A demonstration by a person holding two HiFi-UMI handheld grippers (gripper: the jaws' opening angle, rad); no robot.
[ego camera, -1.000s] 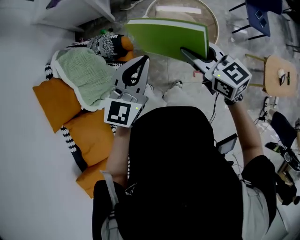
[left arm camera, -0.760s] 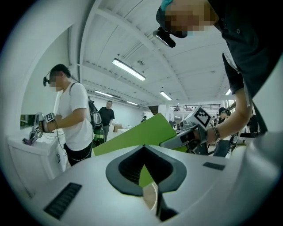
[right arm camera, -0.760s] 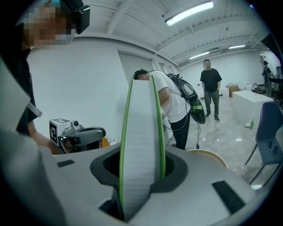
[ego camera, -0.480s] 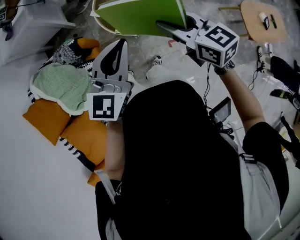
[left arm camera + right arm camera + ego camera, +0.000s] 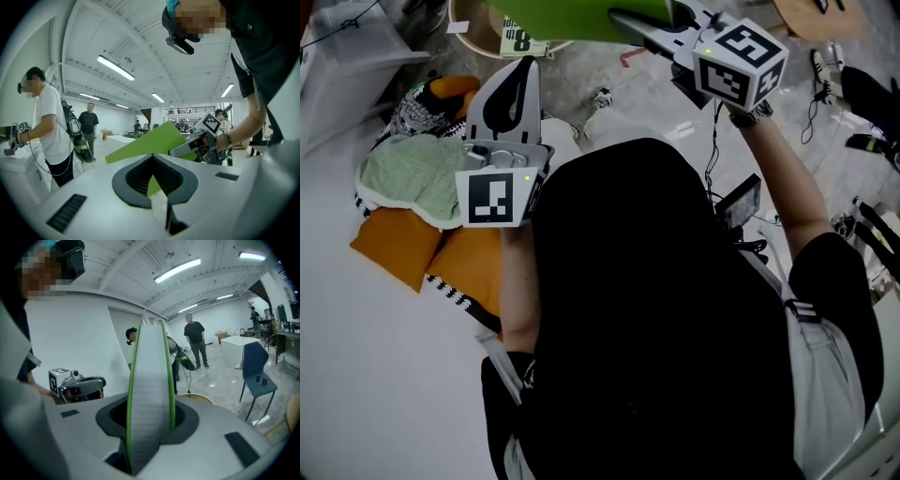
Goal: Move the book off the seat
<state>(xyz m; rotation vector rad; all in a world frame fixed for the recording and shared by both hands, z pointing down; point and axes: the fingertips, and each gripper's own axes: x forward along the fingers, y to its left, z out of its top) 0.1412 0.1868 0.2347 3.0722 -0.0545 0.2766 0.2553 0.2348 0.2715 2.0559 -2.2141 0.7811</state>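
Note:
The green book (image 5: 572,14) is up in the air at the top edge of the head view, clear of the seat. My right gripper (image 5: 623,17) is shut on its edge. In the right gripper view the book (image 5: 150,394) stands edge-on between the jaws, white pages between green covers. My left gripper (image 5: 523,66) is raised at the left, shut and empty, pointing toward the book. From the left gripper view the book (image 5: 150,143) shows beyond the jaws, with the right gripper (image 5: 187,147) clamped on it.
Orange cushions (image 5: 394,244) and a pale green blanket (image 5: 412,173) lie on the white seat at the left. A round light table (image 5: 478,33) stands under the book. A blue chair (image 5: 257,376) and people (image 5: 49,136) are farther off on the grey floor.
The right gripper has carried the book further up and away, now half out of the head view's top edge. The left gripper has kept its place beside it.

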